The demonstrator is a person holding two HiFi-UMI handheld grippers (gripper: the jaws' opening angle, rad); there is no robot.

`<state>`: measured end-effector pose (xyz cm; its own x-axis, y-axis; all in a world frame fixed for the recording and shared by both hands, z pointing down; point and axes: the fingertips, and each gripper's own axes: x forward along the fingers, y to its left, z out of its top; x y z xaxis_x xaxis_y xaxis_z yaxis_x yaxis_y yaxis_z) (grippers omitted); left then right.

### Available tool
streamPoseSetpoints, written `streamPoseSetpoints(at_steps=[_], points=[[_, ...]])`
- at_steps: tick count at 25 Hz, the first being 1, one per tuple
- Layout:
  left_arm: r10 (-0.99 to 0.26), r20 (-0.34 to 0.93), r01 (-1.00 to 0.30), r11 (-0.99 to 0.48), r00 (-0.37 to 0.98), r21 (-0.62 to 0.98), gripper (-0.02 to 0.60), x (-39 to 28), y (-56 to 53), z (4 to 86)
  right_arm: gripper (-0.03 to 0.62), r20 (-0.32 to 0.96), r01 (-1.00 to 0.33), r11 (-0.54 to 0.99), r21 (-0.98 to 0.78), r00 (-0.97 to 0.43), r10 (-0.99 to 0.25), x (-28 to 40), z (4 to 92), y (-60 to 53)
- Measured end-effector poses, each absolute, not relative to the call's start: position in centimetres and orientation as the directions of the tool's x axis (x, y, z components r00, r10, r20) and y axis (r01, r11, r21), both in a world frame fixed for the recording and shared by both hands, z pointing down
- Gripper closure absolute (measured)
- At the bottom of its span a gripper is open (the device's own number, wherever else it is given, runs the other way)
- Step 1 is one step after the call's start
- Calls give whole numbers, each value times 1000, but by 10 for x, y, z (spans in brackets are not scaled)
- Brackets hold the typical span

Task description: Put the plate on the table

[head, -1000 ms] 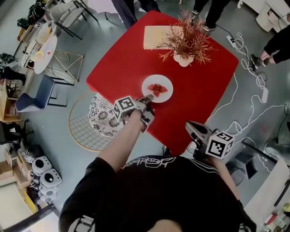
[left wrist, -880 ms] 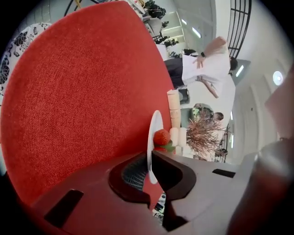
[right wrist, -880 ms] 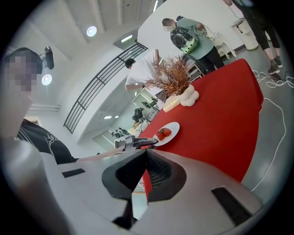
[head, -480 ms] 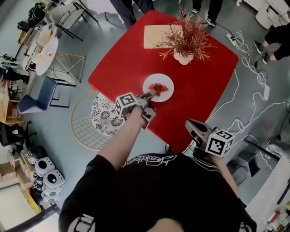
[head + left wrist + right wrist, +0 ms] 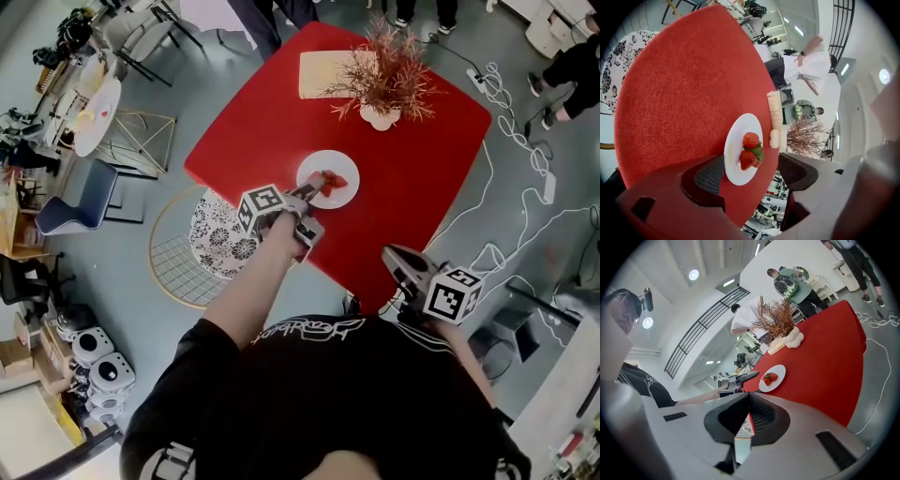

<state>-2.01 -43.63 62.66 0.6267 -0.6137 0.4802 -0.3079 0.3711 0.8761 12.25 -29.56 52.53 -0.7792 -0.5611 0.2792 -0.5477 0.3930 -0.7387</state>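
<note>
Left tool (image 5: pixel 307 194) opening around plate (image 5: pixel 340 193) rim near table (image 5: pixel 412 187) edge.

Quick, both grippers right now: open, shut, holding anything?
Left gripper: jaws opening, plate between them, not gripped.
Right gripper: jaws shut, empty.

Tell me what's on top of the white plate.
Two red strawberries with some green leaf between them lie near the middle of the plate, which rests on the red table. The patch of plate under the fruit is covered, so anything beneath it cannot be seen.
</note>
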Motion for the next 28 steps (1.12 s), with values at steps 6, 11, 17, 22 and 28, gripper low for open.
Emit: streamPoseSetpoints(at_steps=[6, 11, 17, 22, 28], points=[[-612, 465, -293, 365, 640, 884, 221, -26, -421, 624, 586, 287, -556, 388, -735, -773, -566, 118, 523, -284], [-606, 360, -264, 245, 709, 933, 224, -22, -403, 591, 586, 288, -565, 410, -716, -774, -564, 110, 513, -275], [-601, 140, -221, -64, 787, 973, 420, -20, -362, 507, 586, 243, -555, 465, -690, -783, -573, 90, 481, -255], [-501, 25, -273, -428, 865, 862, 563, -24, -296, 435, 586, 184, -537, 538, -650, -798, -573, 59, 446, -223], [-332, 45, -301, -779, 942, 550, 572, -25, -191, 379, 586, 158, -543, 600, -587, -804, -573, 21, 415, -168]])
